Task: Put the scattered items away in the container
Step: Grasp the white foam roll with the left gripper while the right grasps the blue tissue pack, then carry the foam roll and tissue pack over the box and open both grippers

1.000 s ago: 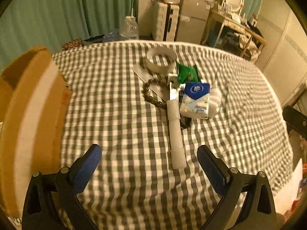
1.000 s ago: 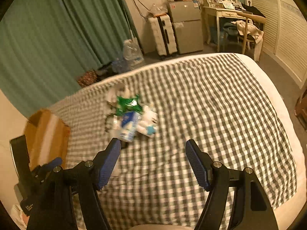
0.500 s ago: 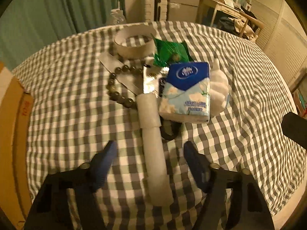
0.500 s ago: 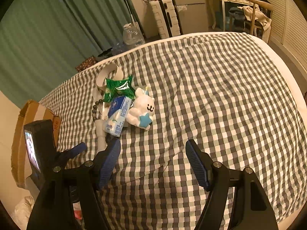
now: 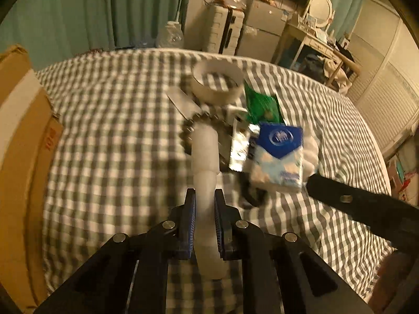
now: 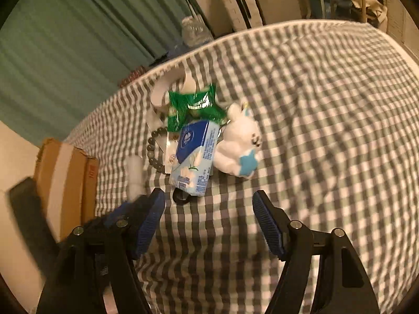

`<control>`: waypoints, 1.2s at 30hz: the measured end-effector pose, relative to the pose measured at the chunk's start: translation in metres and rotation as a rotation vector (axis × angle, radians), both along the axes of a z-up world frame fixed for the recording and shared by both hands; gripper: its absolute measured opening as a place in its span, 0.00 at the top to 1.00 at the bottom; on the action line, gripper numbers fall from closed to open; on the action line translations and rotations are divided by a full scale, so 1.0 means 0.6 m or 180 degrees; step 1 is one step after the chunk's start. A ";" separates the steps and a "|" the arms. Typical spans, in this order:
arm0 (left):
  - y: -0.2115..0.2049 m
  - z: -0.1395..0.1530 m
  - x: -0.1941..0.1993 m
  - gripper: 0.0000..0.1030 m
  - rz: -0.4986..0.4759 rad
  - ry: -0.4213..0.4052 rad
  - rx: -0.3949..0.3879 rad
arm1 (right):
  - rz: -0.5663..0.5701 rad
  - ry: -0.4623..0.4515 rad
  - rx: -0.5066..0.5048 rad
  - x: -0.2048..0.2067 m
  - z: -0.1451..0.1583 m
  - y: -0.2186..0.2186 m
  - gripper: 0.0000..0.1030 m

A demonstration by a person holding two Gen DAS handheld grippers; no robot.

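On checked bedspread (image 6: 314, 104), green curtains (image 5: 78, 13) behind

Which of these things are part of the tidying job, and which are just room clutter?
Job: white tube in the left gripper, tissue pack, green packet, bead bracelet, plush toy, tape roll, cardboard box.

Clutter: suitcase, water bottle, mirror.

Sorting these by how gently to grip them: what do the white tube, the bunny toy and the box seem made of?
White tube: probably matte foam, with a dull, faintly translucent surface. Bunny toy: plush fabric, fuzzy outline. Box: brown cardboard, matte, with a pale tape strip.
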State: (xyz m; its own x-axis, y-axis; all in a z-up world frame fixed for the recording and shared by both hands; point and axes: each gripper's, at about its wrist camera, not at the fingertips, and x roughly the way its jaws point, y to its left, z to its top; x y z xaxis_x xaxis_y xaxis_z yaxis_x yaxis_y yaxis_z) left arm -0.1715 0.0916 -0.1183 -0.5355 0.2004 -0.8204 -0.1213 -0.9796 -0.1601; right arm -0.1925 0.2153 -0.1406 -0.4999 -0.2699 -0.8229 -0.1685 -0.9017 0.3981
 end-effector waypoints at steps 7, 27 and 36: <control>-0.036 -0.011 -0.033 0.87 0.0125 -0.0116 0.0025 | -0.0069 0.0006 -0.0321 -0.051 -0.020 -0.001 0.60; -0.071 0.065 0.028 0.87 0.0080 -0.0015 0.0073 | 0.0082 -0.0122 -0.0372 0.038 -0.005 -0.046 0.82; -0.105 0.143 0.084 0.87 0.0094 0.0158 0.0093 | 0.0241 0.0322 0.0059 0.100 0.122 -0.089 0.82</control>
State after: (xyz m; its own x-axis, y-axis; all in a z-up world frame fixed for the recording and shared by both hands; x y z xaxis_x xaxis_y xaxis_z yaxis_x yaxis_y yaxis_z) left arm -0.1212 0.0287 -0.0328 -0.5813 0.2073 -0.7868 -0.1009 -0.9779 -0.1831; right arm -0.1323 0.1618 -0.0672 -0.5596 -0.2952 -0.7744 -0.0594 -0.9177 0.3927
